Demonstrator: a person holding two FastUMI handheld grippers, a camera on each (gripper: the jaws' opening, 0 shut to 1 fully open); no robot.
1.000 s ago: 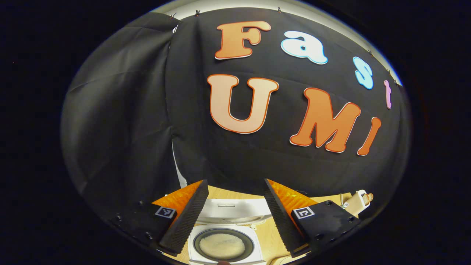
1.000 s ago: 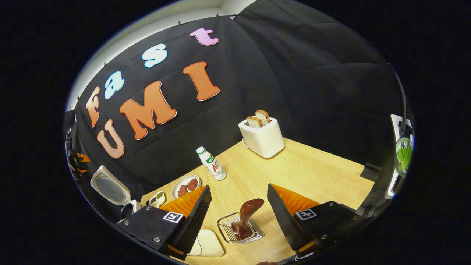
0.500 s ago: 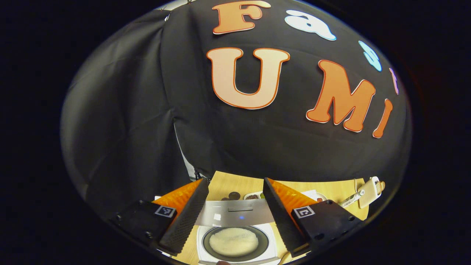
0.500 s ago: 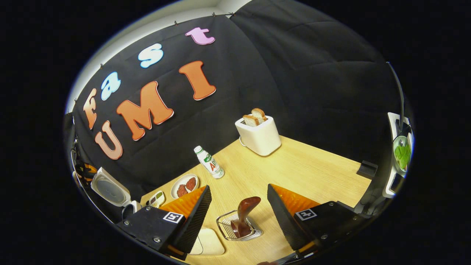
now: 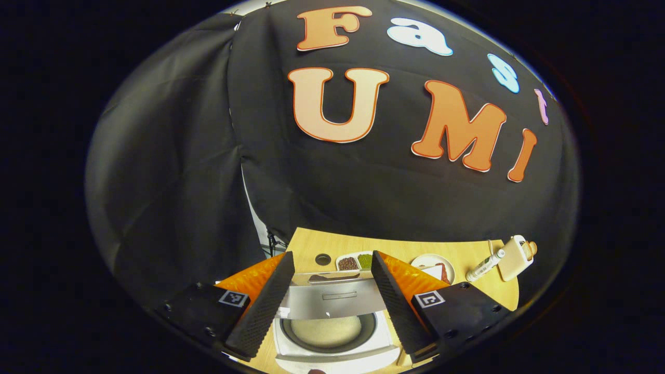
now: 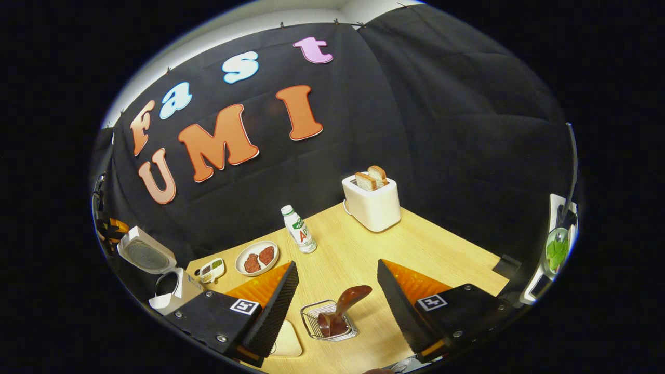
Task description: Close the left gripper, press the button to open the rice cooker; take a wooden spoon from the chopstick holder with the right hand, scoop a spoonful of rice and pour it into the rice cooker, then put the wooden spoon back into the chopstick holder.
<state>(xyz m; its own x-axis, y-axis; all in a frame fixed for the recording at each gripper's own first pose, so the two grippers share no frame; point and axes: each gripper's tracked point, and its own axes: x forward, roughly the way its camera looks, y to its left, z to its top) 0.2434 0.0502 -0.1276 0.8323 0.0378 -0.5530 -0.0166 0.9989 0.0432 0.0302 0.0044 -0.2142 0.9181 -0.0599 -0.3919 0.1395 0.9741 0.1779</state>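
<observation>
- Left gripper view: left gripper (image 5: 332,298) with jaws apart, holding nothing. Between and just beyond them stands the rice cooker (image 5: 335,337), lid (image 5: 332,298) raised, so the opening step looks done. Its inner pot (image 5: 327,332) holds a pale layer of rice.
- Right gripper view: right gripper (image 6: 337,306) with jaws apart and empty. Between them lies the wire chopstick holder (image 6: 328,327), the wooden spoon (image 6: 344,306) standing in it, tilted. Taking the spoon, scooping, pouring and returning appear left to do.

Glossy wooden spoon (image 6: 347,304) in wire holder (image 6: 328,327), seemingly metal; matt wood-grain table (image 6: 436,249).
</observation>
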